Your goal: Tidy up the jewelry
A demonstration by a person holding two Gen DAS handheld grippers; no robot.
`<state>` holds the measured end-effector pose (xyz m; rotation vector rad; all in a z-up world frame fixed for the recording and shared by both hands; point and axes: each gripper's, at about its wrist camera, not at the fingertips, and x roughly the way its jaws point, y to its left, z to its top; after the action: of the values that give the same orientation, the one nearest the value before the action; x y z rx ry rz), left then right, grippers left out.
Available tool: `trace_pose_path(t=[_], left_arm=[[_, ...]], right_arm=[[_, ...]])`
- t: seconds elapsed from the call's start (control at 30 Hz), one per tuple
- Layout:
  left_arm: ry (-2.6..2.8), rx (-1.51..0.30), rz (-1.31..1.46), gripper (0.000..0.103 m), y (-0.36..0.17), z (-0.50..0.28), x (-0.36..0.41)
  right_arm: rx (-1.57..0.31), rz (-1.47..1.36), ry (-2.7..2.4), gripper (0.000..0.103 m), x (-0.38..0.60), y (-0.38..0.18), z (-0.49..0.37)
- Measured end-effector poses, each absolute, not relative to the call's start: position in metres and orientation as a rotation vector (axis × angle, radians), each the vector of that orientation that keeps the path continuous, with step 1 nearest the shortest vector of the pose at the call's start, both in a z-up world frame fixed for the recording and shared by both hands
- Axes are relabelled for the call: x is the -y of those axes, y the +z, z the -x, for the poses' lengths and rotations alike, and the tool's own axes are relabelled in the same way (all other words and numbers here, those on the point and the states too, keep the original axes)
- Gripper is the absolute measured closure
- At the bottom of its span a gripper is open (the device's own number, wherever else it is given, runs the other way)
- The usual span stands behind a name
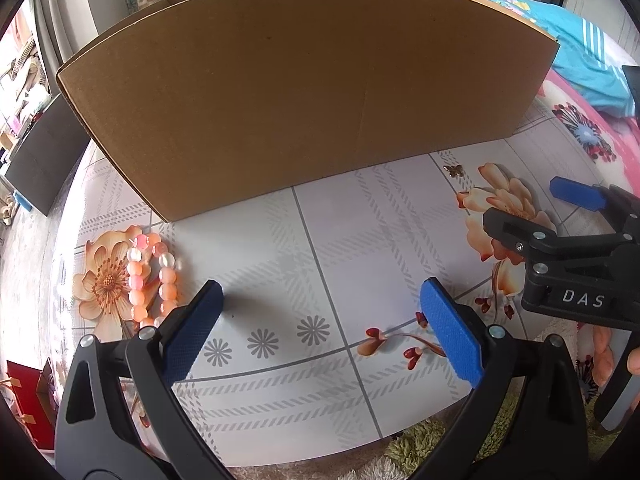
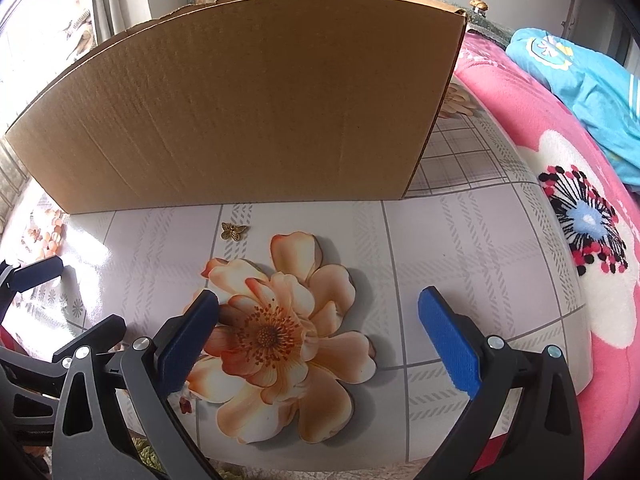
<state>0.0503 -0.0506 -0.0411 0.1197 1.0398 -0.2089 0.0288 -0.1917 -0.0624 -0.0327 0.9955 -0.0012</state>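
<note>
Lettering "DAS" on right claw (image 1: 536, 216), fingers apart.

- The left gripper (image 1: 320, 312) hovers just over the table (image 1: 360, 232), its two blue-padded fingers (image 1: 450, 330) spread wide with nothing between them.
- It points toward the cardboard box (image 1: 304, 88) and sits near the table's front edge.
- The right gripper (image 2: 320, 316) hovers low over the same table, its fingers (image 2: 448, 342) equally wide apart and holding nothing.
- It also faces the box, off toward the box's right end.
- From the left wrist view the right gripper (image 1: 532, 208) appears side-on at the right, level with the left one.
- A bit of the person's finger (image 1: 634, 360) shows at its handle.
</note>
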Motion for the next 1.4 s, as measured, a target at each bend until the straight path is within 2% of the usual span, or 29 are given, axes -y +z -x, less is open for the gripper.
trace_pose_path(t=[0.23, 0.5, 0.53, 0.57, 0.7, 0.8, 1.03, 1.23, 1.3, 1.37, 1.4], left_arm=[[-0.298, -0.982, -0.134, 0.007, -0.039, -0.034, 0.042], [-0.315, -0.784, -0.045, 0.009, -0.013, -0.001, -0.02], [-0.318, -0.777, -0.042, 0.014, -0.012, 0.001, -0.026], [-0.322, -0.776, -0.039, 0.028, -0.012, 0.002, -0.03], [-0.337, -0.82, -0.025, 0.05, -0.015, -0.014, -0.044], [-0.325, -0.832, -0.029, 0.053, -0.015, -0.025, -0.044], [-0.278, -0.899, -0.06, 0.071, -0.026, -0.042, -0.044], [-0.257, -0.924, -0.043, 0.072, -0.028, -0.046, -0.05], [-0.241, -0.918, -0.067, 0.078, -0.029, -0.045, -0.049], [-0.25, -0.918, -0.064, 0.094, -0.029, -0.044, -0.044], [-0.268, -0.923, -0.05, 0.094, -0.028, -0.044, -0.043]], right_arm=[[-0.999, 0.035, -0.002, 0.006, 0.191, -0.062, -0.029], [-1.009, 0.031, -0.008, 0.006, 0.189, -0.062, -0.034], [-1.01, 0.03, -0.009, 0.006, 0.189, -0.062, -0.034], [-1.011, 0.03, -0.01, 0.006, 0.189, -0.062, -0.034], [-1.012, 0.029, -0.009, 0.006, 0.188, -0.062, -0.036], [-1.012, 0.03, -0.009, 0.006, 0.188, -0.062, -0.036], [-1.01, 0.03, -0.009, 0.006, 0.188, -0.062, -0.036], [-1.004, 0.028, -0.009, 0.006, 0.187, -0.062, -0.035], [-1.001, 0.029, -0.008, 0.006, 0.187, -0.062, -0.035], [-0.998, 0.029, -0.007, 0.006, 0.187, -0.061, -0.034], [-0.995, 0.029, -0.006, 0.006, 0.187, -0.062, -0.034]])
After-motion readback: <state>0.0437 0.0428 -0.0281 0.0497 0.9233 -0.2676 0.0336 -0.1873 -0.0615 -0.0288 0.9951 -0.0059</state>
